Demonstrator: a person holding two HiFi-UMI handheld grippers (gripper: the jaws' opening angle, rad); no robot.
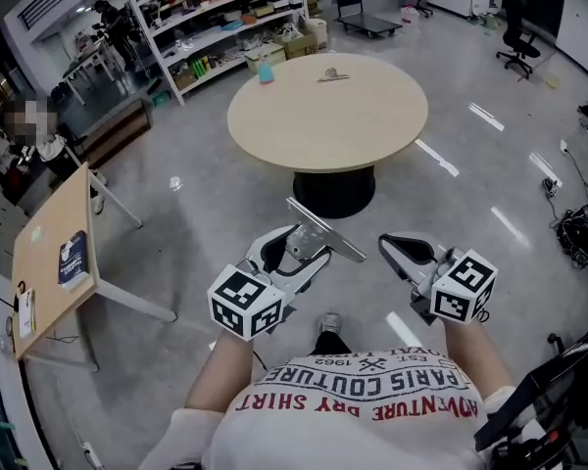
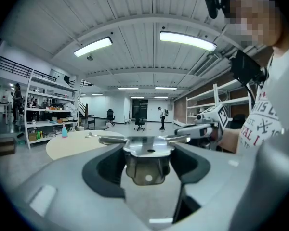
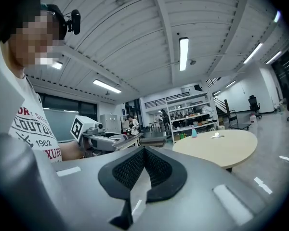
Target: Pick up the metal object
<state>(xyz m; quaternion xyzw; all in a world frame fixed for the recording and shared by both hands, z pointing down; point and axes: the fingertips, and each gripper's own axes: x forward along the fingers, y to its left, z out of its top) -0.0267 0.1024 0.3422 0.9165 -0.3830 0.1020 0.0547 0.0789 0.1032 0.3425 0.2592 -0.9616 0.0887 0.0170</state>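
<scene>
My left gripper [image 1: 296,253] is shut on a shiny metal object [image 1: 325,231], a flat bar with a bent bracket under it, held in the air over the floor. In the left gripper view the metal object [image 2: 147,154] sits crosswise between the black pads [image 2: 105,168], its bar sticking out on both sides. My right gripper [image 1: 390,248] hangs beside it to the right, apart from it. Its black pads [image 3: 130,170] meet with nothing between them. A second small metal piece [image 1: 331,74] lies on the far side of the round table [image 1: 372,125].
The round beige table stands ahead on a black base [image 1: 333,192], with a blue bottle [image 1: 266,71] near its far edge. A wooden desk [image 1: 49,262] with a book stands at the left. Shelves [image 1: 216,18] line the back wall. Cables [image 1: 578,228] lie at the right.
</scene>
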